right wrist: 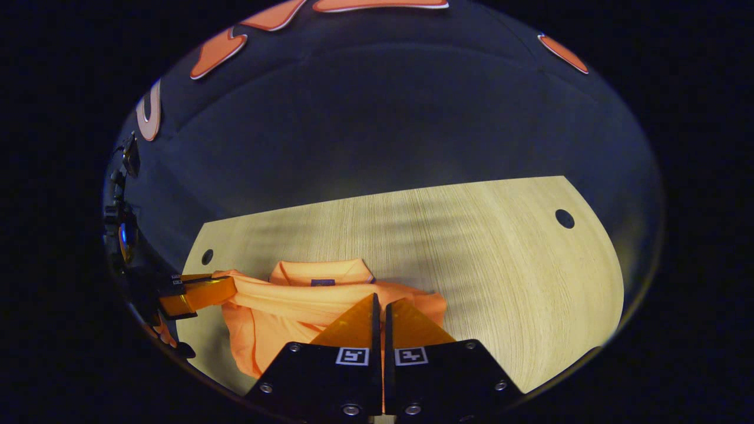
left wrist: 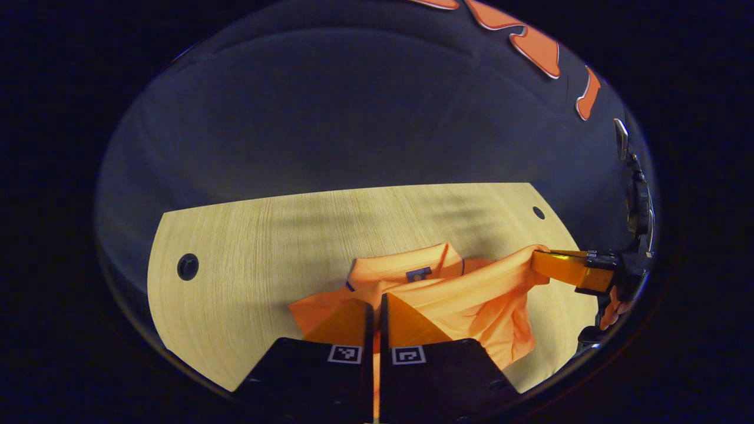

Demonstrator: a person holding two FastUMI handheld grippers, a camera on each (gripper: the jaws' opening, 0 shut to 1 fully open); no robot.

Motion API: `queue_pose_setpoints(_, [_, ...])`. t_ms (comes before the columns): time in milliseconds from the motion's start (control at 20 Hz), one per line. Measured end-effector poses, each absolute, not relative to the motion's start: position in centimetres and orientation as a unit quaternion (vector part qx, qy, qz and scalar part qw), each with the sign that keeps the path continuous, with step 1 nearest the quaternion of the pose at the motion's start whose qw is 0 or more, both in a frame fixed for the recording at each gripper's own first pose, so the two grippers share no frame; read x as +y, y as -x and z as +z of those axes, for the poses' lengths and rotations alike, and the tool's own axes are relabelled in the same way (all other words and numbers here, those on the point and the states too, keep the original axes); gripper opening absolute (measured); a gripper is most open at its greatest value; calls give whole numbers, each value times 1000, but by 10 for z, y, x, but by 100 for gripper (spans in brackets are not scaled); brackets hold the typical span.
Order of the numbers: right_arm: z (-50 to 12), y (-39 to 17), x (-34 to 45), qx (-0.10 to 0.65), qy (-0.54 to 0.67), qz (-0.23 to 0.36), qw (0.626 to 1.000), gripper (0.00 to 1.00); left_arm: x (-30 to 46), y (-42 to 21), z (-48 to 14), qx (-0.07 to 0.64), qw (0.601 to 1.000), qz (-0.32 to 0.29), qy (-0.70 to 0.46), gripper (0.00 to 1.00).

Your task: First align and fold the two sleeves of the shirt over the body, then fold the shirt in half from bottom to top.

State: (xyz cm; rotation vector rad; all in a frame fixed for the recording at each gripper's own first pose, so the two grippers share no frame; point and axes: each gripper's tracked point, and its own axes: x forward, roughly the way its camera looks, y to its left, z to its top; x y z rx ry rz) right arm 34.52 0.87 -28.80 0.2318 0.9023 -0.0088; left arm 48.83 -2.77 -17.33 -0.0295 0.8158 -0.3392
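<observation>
Orange shirt [left wrist: 447, 300] sits bunched on the wooden tabletop [left wrist: 253, 235], collar [left wrist: 406, 268] toward the far edge. In the left gripper view, the left gripper [left wrist: 375, 312] points low over the shirt's near corner, jaws pinched together on a fold of cloth. Further right, the right gripper [left wrist: 545, 265] reaches in level from the side, a hand [left wrist: 612, 309] behind it, with the fabric pulled up to its tip. In the right gripper view its jaws are also closed on the shirt.
</observation>
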Motion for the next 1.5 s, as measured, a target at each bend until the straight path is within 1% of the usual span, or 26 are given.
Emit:
queue_pose_setpoints(50, [-293, -347, 9, 442, -111, -5, 890, 2, -21, -493, -179, 398, 904, -157, 11, 17])
queue_pose_setpoints(100, [-293, -349, -2, 441, -104, -21, 891, 10, -10, -496, -180, 396, 908, -140, 10, 38])
queue_pose_setpoints(150, [-294, -349, -14, 437, -94, -35, 894, 14, 1, -501, -179, 388, 914, -120, 8, 60])
queue_pose_setpoints(200, [-291, -349, -24, 432, -83, -41, 897, 34, 13, -504, -175, 380, 919, -104, 13, 65])
queue_pose_setpoints(250, [-287, -348, -29, 422, -74, -46, 902, 54, 22, -501, -168, 371, 924, -92, 20, 85])
queue_pose_setpoints(300, [-279, -346, -34, 409, -68, -46, 909, 76, 28, -498, -161, 361, 928, -86, 26, 92])
queue_pose_setpoints(350, [-272, -342, -38, 394, -62, -48, 916, 86, 31, -495, -155, 346, 935, -78, 29, 98])
queue_pose_setpoints(400, [-262, -340, -41, 378, -58, -49, 923, 94, 33, -490, -149, 331, 941, -72, 26, 98])
queue_pose_setpoints(500, [-235, -331, -43, 336, -51, -43, 940, 98, 35, -475, -129, 296, 953, -63, 23, 99])
queue_pose_setpoints(650, [-206, -304, -36, 300, -41, -27, 953, 98, 32, -446, -111, 262, 963, -52, 31, 99])
queue_pose_setpoints(900, [-156, -242, -31, 243, -23, 1, 970, 98, 31, -369, -56, 189, 981, -36, 31, 98])
queue_pose_setpoints(1200, [-104, -181, -44, 169, -8, 7, 985, 97, 32, -293, -10, 110, 993, -28, 41, 98])
queue_pose_setpoints(1250, [-96, -174, -46, 156, -3, 5, 988, 97, 34, -279, -7, 100, 994, -28, 44, 98])
queue_pose_setpoints(1300, [-89, -165, -46, 142, -2, 8, 990, 100, 34, -264, -2, 89, 994, -30, 50, 98])
queue_pose_setpoints(1350, [-83, -155, -47, 130, 0, 10, 991, 97, 34, -250, 1, 79, 995, -31, 53, 98])
queue_pose_setpoints(1500, [-69, -129, -46, 103, 4, 23, 994, 97, 23, -215, 13, 43, 997, -36, 50, 98])
